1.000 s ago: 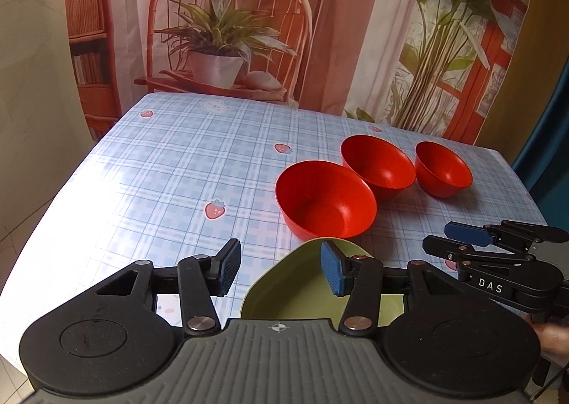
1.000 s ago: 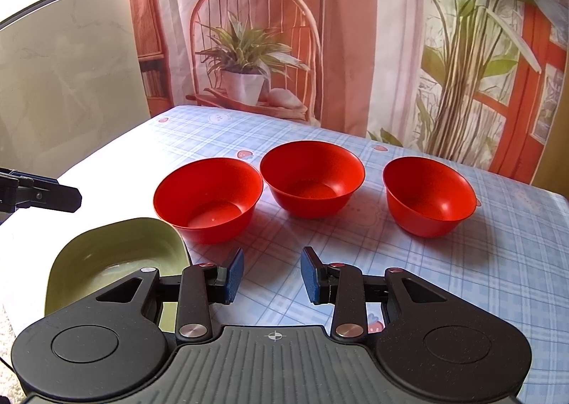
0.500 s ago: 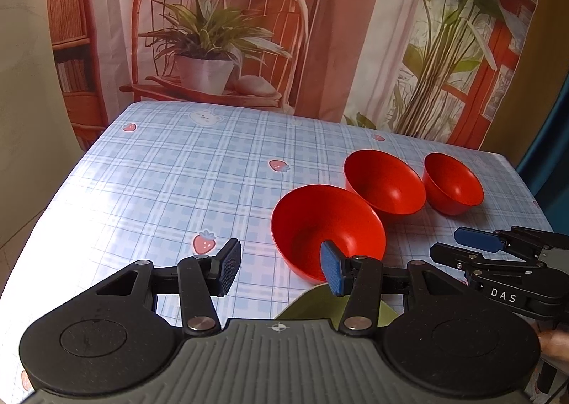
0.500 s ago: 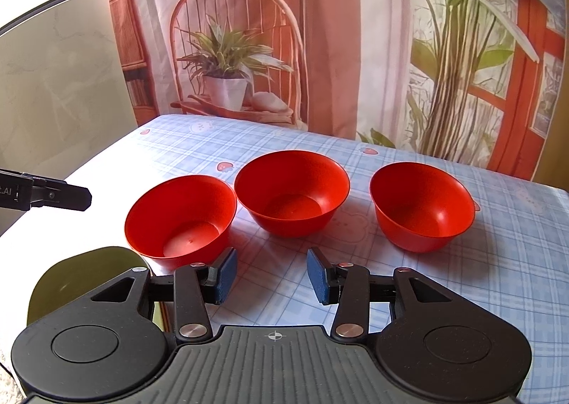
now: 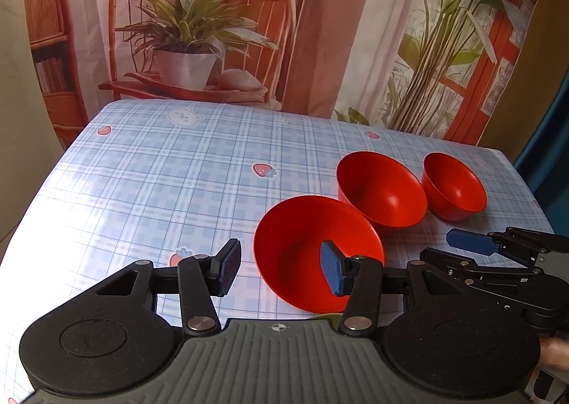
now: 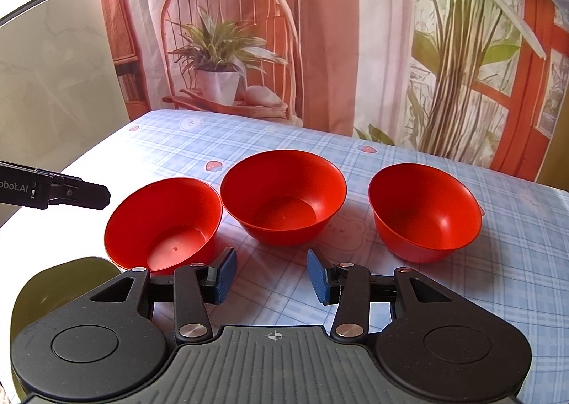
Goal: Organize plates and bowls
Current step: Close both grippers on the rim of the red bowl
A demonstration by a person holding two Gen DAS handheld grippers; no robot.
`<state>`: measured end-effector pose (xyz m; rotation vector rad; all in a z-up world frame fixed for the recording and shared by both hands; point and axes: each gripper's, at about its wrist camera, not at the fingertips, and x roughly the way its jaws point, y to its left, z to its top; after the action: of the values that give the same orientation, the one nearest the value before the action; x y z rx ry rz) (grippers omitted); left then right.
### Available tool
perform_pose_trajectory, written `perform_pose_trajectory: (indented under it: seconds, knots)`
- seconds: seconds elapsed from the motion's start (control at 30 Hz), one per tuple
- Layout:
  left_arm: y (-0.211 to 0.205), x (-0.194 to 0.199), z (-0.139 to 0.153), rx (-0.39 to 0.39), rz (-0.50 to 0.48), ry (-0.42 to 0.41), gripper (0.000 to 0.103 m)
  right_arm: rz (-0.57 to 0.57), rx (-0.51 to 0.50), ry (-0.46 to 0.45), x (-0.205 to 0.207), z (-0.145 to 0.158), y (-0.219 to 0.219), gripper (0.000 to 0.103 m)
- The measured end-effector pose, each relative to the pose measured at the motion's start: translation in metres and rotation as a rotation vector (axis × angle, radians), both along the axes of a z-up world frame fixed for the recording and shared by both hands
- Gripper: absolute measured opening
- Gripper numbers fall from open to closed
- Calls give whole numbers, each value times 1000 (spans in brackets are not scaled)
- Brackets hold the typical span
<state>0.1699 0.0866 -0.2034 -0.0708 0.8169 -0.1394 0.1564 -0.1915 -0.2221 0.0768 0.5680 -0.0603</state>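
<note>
Three red bowls stand in a row on the checked tablecloth: the near one [image 5: 306,254] [image 6: 167,222], the middle one [image 5: 382,190] [image 6: 282,196] and the far one [image 5: 453,187] [image 6: 423,212]. A green plate [image 6: 67,283] lies at the table's near left corner; only a sliver [image 5: 329,317] shows in the left wrist view. My left gripper [image 5: 281,269] is open and empty, its right finger over the near bowl's rim. My right gripper [image 6: 270,274] is open and empty, in front of the near and middle bowls.
The table [image 5: 160,183] has a blue checked cloth with strawberry prints. A printed backdrop [image 5: 284,23] hangs behind its far edge. The right gripper [image 5: 498,262] shows at the right of the left wrist view; the left gripper [image 6: 53,190] shows at the left of the right wrist view.
Both grippers moved forward toward the bowls. The green plate slid out of the left wrist view under the gripper body. The bowls did not move.
</note>
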Motion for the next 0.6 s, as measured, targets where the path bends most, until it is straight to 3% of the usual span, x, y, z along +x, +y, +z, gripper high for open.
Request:
perform_pose_trajectory:
  seconds: [0.6]
  knots:
    - [13, 19, -16, -64, 4, 41, 52, 3, 28, 13, 19, -4, 2, 45]
